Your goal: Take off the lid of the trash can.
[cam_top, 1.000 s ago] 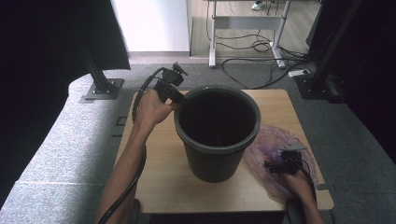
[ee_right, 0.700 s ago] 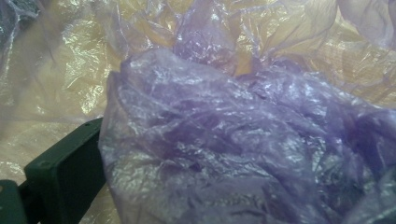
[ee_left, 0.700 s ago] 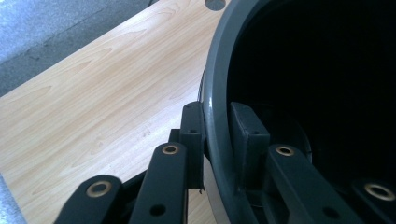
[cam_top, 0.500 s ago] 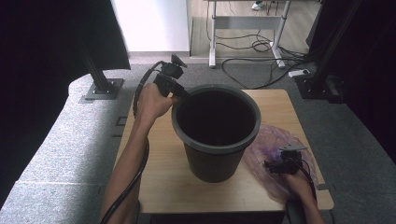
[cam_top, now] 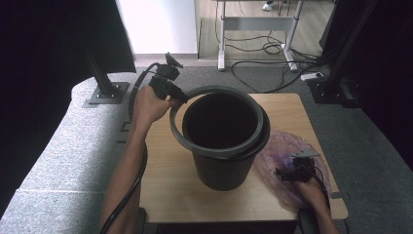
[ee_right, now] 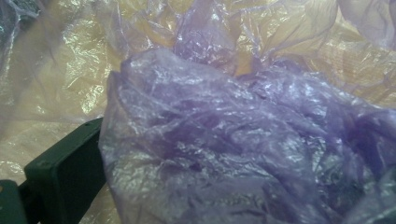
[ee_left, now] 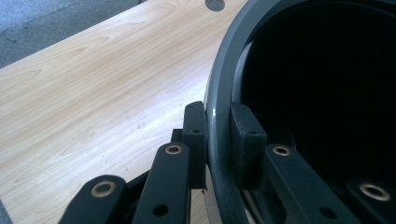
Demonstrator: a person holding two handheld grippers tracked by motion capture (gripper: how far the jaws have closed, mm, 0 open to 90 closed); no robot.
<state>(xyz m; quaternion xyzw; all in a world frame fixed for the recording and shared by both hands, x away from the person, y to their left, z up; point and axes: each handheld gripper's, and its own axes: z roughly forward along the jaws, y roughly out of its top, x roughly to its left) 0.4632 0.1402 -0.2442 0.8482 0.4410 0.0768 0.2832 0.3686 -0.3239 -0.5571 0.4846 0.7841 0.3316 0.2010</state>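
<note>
A dark grey plastic ring (cam_top: 217, 127) is seen lifted and tilted above the rim of a dark bin (cam_top: 225, 165), its left edge raised and offset to the left. The bin stands upright at the table's centre. A crumpled translucent purple plastic bag (cam_top: 285, 151) lies just right of the bin.

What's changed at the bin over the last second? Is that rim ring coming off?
Yes. The left gripper, jaws clamped on the grey rim ring, has lifted that side up and off the black bin, so the ring now sits tilted and shifted left. The bin itself has stayed put on the table. The right gripper has not moved from the purple plastic bag.
</note>
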